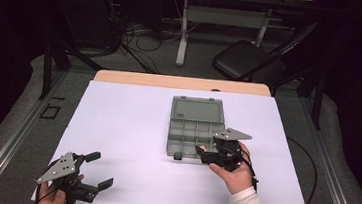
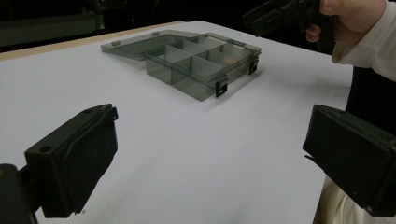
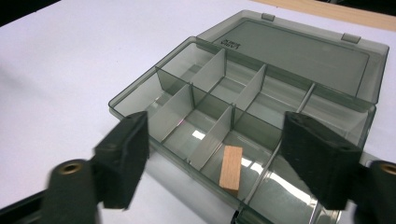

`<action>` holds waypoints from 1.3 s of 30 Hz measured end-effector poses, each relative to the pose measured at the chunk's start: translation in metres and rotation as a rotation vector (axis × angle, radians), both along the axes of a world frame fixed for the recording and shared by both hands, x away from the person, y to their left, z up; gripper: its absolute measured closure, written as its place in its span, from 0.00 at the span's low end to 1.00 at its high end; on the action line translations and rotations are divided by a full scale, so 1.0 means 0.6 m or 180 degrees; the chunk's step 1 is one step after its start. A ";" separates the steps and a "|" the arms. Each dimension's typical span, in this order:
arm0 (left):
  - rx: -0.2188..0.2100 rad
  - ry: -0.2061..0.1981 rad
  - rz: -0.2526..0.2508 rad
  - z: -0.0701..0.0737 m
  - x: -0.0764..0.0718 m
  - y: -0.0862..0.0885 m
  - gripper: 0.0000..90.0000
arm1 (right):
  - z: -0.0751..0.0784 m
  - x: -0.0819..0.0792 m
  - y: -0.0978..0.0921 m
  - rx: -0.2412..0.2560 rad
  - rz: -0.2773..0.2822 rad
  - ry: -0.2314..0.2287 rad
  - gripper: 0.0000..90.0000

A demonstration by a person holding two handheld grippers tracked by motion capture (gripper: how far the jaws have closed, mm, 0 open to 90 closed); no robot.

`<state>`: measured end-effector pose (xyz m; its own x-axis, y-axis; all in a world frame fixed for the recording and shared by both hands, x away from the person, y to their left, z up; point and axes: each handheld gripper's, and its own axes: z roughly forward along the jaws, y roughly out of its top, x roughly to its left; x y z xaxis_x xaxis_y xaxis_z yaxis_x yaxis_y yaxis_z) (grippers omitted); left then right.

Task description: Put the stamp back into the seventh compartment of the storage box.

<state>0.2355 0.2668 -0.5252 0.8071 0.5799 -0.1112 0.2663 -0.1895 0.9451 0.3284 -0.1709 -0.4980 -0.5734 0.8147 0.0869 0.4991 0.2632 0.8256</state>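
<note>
A smoky grey compartment box (image 1: 170,137) lies in the middle of the white table, its lid (image 1: 198,109) laid flat open behind it. In the right gripper view a small wooden block (image 3: 231,169) stands tilted in a near compartment of the box (image 3: 140,88). My right gripper (image 3: 215,154) is open just above that front edge, its jaws wide on either side of the block and not touching it. In the high view the right gripper (image 1: 200,153) is at the box's near right corner. My left gripper (image 1: 99,169) rests open and empty at the near left, far from the box (image 2: 201,65).
White table top (image 1: 126,127) spreads wide on the left between the box and the left gripper. Its near edge runs right beside the left hand. A black chair (image 1: 248,61), floor cables and another table's legs (image 1: 183,32) stand beyond the far edge.
</note>
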 end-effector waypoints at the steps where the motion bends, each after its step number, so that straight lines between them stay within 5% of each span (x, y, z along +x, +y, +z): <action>1: 0.0000 0.0000 0.0000 0.000 0.000 0.000 0.03 | 0.000 0.000 -0.001 0.0005 -0.0002 0.0012 0.20; 11: 0.0000 -0.0006 0.0012 0.000 0.000 -0.001 0.03 | 0.000 -0.017 -0.006 -0.0036 0.0006 0.0067 0.05; 17: -0.0009 -0.0010 0.0015 -0.001 0.000 -0.001 0.03 | 0.000 -0.040 -0.011 -0.0024 0.0018 -0.0040 0.00; 39: 0.0016 -0.0017 -0.0006 0.000 0.001 -0.002 0.03 | -0.012 -0.116 -0.041 0.0057 -0.0178 -0.0314 0.00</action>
<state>0.2359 0.2654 -0.5252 0.8088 0.5788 -0.1039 0.2608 -0.1947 0.9456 0.2590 -0.1956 -0.5053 -0.5335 0.8445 0.0470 0.4287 0.2221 0.8757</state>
